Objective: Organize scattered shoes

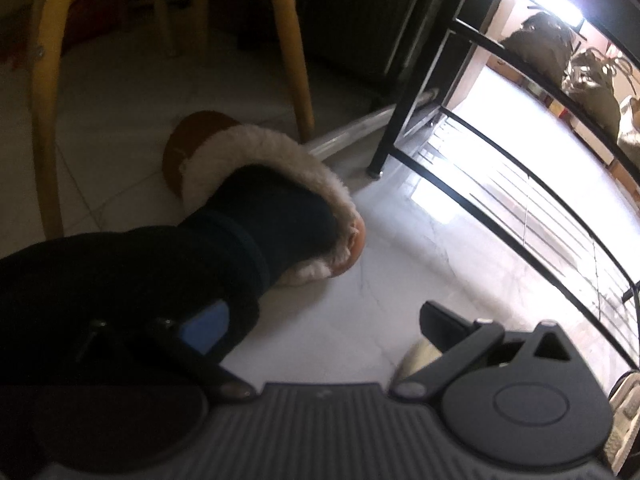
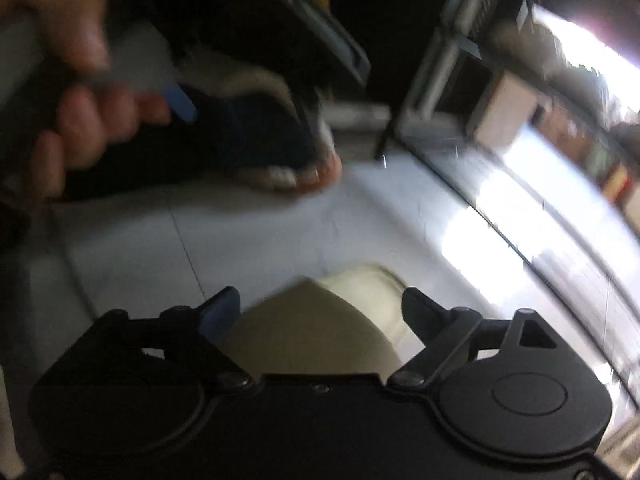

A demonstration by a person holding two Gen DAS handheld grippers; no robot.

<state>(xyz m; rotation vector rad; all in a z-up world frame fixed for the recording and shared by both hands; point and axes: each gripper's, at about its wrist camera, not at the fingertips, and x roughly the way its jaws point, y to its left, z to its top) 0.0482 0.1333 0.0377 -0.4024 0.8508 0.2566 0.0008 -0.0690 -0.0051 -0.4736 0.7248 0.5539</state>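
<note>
Left tongs (image 1: pixel 320 320) stand open over bare floor (image 1: pixel 360 300); the fur-lined slipper (image 1: pixel 256 168), worn on a foot, sits at frame centre. Right tongs (image 2: pixel 320 312) gape around a beige shoe (image 2: pixel 320 320), apparently releasing it near the black rack (image 1: pixel 520 184)

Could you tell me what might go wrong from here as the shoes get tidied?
1. The right gripper stands open around the beige shoe, apparently without pressing it; lifting now would likely leave it behind.
2. The right wrist view is blurred, so closing now may catch it off-centre.
3. The fur-lined slipper lies beside a chair leg and could snag.
</note>
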